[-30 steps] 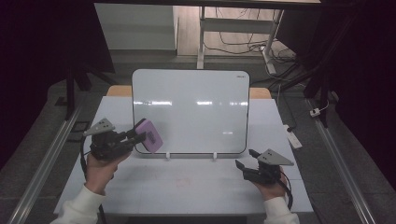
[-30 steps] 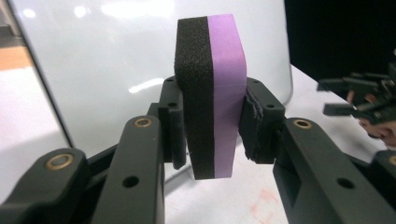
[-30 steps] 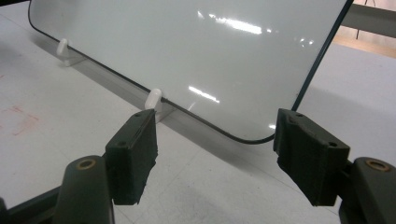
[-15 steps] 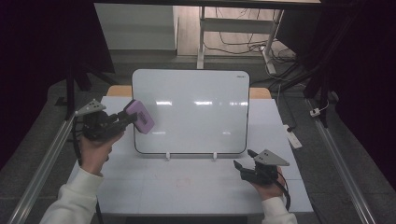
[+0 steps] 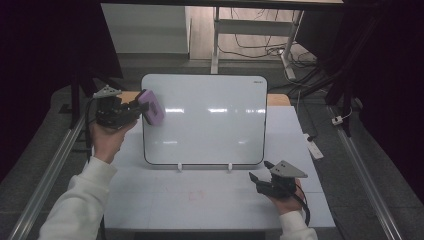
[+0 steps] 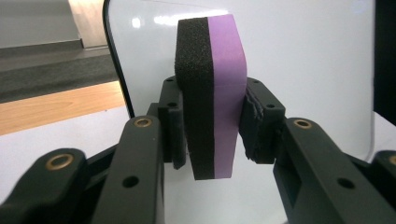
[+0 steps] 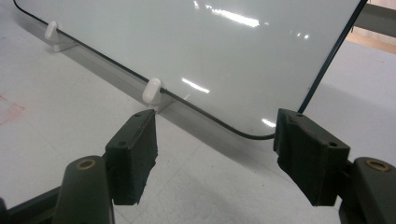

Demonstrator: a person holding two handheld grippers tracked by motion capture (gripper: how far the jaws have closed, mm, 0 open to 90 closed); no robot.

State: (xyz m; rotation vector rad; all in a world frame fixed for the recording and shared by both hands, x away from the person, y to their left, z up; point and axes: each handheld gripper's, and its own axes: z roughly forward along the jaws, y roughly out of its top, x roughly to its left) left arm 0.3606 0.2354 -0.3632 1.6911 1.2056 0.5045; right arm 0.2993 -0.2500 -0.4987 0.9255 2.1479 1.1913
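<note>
My raised left gripper point(image 5: 131, 111) clamps the eraser point(image 5: 151, 107) at the whiteboard's point(image 5: 210, 125) upper-left edge; my right gripper point(image 5: 257, 179) rests low, jaws apart.

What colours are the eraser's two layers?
The eraser is black foam on one side, purple on the other; clearest in the left gripper view.

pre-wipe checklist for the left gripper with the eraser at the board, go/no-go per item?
1. Grip: left gripper shut on the eraser, pads on both flat faces: ok.
2. Which eraser face, black or purple, meets the whiteboard: cannot tell.
3. Eraser at the board's upper left edge: ok; contact: cannot tell.
4. Board seated upright in its white clips: ok.
5. Right gripper open, low on the table, apart from the board, not bracing it: not ok if bracing is needed.
</note>
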